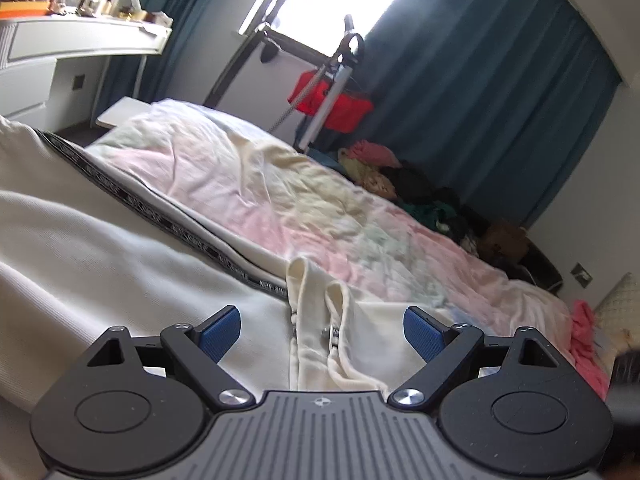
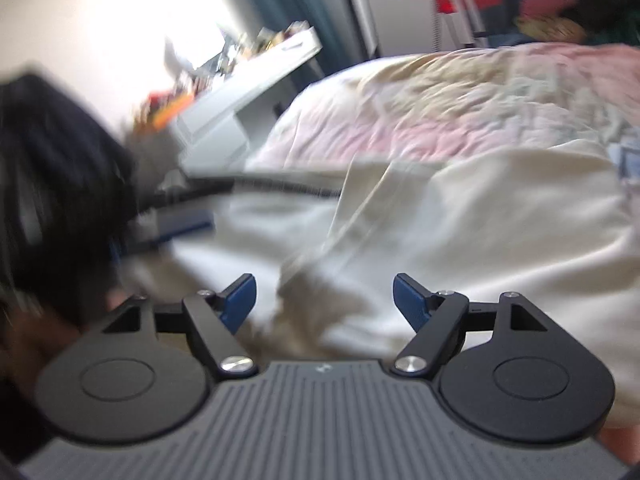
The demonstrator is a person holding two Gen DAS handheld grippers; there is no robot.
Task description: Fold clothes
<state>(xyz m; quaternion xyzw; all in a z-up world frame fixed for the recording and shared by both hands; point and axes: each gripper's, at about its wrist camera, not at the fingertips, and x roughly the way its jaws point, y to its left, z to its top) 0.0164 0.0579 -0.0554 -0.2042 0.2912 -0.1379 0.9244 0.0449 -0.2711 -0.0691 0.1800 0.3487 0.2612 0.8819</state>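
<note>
A cream garment point(image 1: 100, 248) with a dark patterned stripe point(image 1: 132, 200) lies spread on the bed. Its collar with a zipper point(image 1: 320, 320) sits between the fingers of my left gripper point(image 1: 322, 334), which is open just above the cloth. In the blurred right wrist view the same cream garment point(image 2: 460, 232) lies folded over itself. My right gripper point(image 2: 325, 304) is open above it and holds nothing.
A pink and yellow bedsheet point(image 1: 304, 200) covers the bed. A pile of clothes point(image 1: 400, 184) lies at the far edge. A white dresser point(image 1: 60, 64) stands at the left, a red bag on a stand point(image 1: 332, 100) by blue curtains point(image 1: 500, 92). A dark blurred shape point(image 2: 52, 184) is at the left.
</note>
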